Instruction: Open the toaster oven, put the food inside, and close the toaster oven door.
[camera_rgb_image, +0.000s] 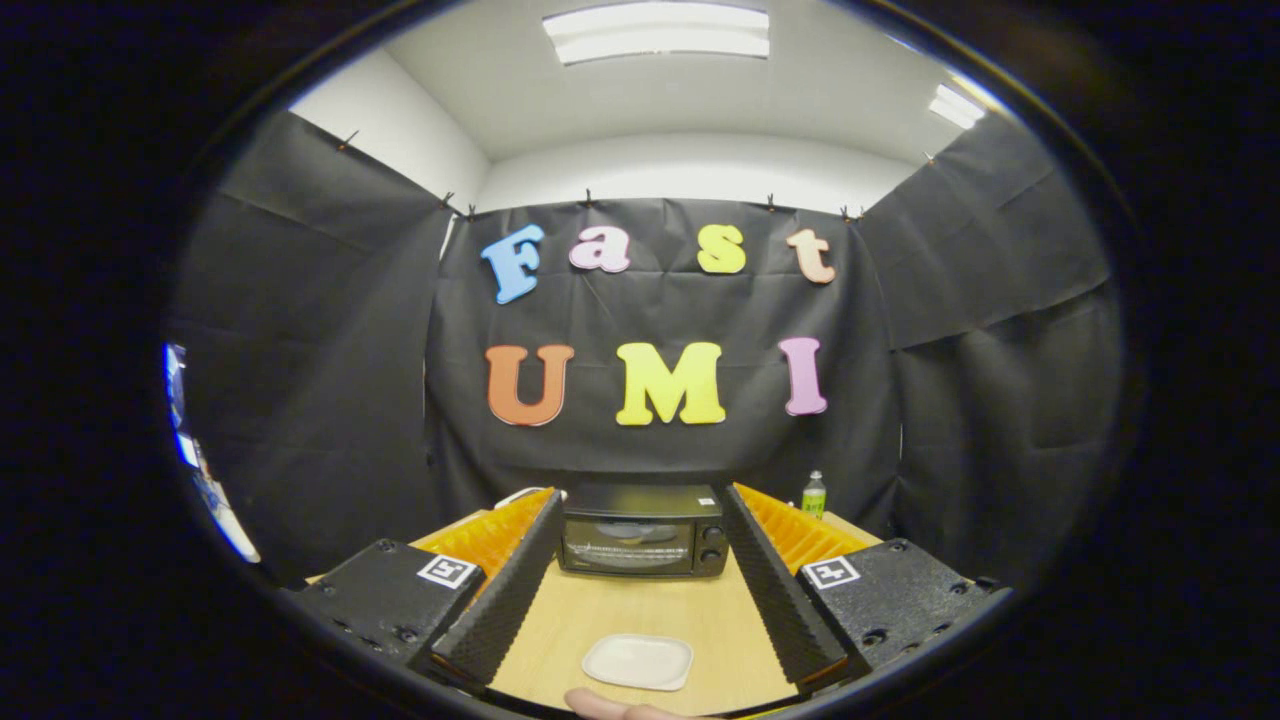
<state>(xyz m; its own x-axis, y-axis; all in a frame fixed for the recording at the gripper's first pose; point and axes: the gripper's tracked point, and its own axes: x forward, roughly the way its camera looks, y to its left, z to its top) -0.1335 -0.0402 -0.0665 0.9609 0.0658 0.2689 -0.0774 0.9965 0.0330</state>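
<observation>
The gripper hangs above a wooden table, its two fingers spread wide with nothing between them but bare tabletop and the things that stand on it. The oven serves as the landmark: it sits at the far side of the table, against the black cloth wall, framed in the gap between the fingertips and just beyond them. Its door is shut, and through the glass a wire rack shows inside. Two knobs sit one above the other on the oven's right side. Nearer than the oven, well apart from it across the bare wood, a white plate lies flat on the table between the fingers, close to their base. The plate looks pale and smooth; whether any food lies on it cannot be told. Nearer still than the plate, well away from the oven, a fingertip of a person shows at the table's near edge, just short of the plate. To the right of the oven, past the right finger, a small bottle with a green label stands upright near the cloth. To the left of the oven, past the left finger, a bit of something white peeks out, too hidden to name.
</observation>
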